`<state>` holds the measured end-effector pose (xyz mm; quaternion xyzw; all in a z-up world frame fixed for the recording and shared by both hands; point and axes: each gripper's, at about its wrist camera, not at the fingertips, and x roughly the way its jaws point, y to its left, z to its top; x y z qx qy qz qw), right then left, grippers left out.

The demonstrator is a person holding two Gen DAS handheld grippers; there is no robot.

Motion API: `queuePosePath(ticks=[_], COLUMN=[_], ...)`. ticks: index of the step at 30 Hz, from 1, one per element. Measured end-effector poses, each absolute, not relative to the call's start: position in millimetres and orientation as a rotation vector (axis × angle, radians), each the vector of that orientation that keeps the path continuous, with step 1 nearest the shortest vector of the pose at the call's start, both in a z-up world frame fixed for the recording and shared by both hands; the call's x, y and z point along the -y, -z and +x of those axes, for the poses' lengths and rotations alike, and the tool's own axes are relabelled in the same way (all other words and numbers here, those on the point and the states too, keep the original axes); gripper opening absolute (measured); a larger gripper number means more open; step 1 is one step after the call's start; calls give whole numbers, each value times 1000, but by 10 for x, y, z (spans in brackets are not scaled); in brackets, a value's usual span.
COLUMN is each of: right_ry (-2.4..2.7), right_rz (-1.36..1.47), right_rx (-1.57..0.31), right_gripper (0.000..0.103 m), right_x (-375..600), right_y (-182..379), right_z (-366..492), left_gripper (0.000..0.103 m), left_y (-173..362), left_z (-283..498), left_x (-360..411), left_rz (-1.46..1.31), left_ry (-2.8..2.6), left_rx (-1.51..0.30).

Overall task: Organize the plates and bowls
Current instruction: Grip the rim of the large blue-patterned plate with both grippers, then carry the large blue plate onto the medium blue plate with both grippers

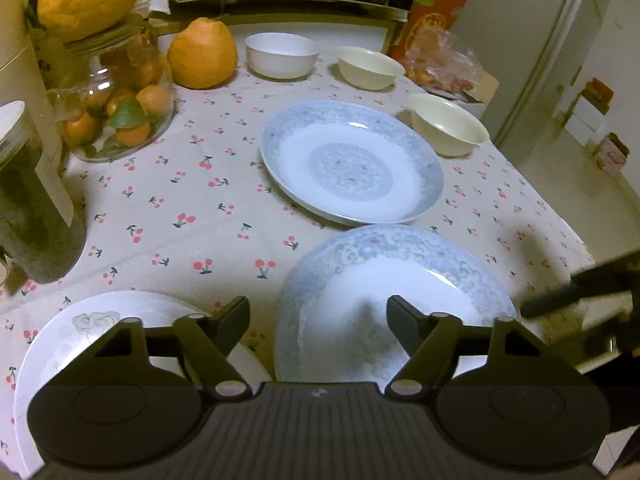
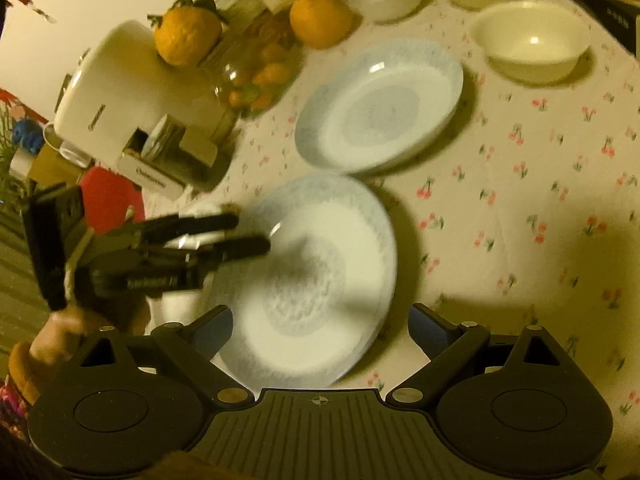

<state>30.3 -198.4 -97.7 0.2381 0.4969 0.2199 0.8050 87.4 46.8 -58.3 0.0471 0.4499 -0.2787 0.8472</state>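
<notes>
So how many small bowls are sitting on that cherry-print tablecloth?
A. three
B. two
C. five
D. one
A: the left view shows a white bowl at the back, a cream bowl beside it, and a third cream bowl nearer, next to the far blue plate.

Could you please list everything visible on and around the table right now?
Patterned plates: two, blue-grey and white, mid-table, near one tilted.
White plate: one, near left corner.
Bowls: three, one white, two cream, far side.
Large citrus: two, orange, one atop jar.
Glass jar: one, clear, holding small oranges.
Dark jar: one, left edge.
Tablecloth: white, cherry print.
Left gripper: black, around tilted plate's rim.
Right gripper: black, open.
</notes>
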Motion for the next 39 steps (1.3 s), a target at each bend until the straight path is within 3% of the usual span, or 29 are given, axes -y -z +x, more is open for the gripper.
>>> queuePosePath(ticks=[8,15,25,31,39], right_ry=[-462,-474,-445,-391,-381], right_rz=[576,555,532,499,502], right_rx=[-1140,-1174,-1167,-1161,-1169], right_gripper=[93,70,50,23,20], right_x=[1981,1906,1900,1944,1995], right_y=[1088,1118,1152,1171,1136], right_z=[286,286,304,305,290], left_gripper=[49,42,29,25,24], left_y=[631,654,680,686,648], left_z=[923,942,953,931,899], left_x=[-454,-453,-462,-453,-461], left_rz=[97,117,125,147,133], left_ry=[571,557,558,559,581], left_rx=[-970,-984,-1007,-1006,-1009])
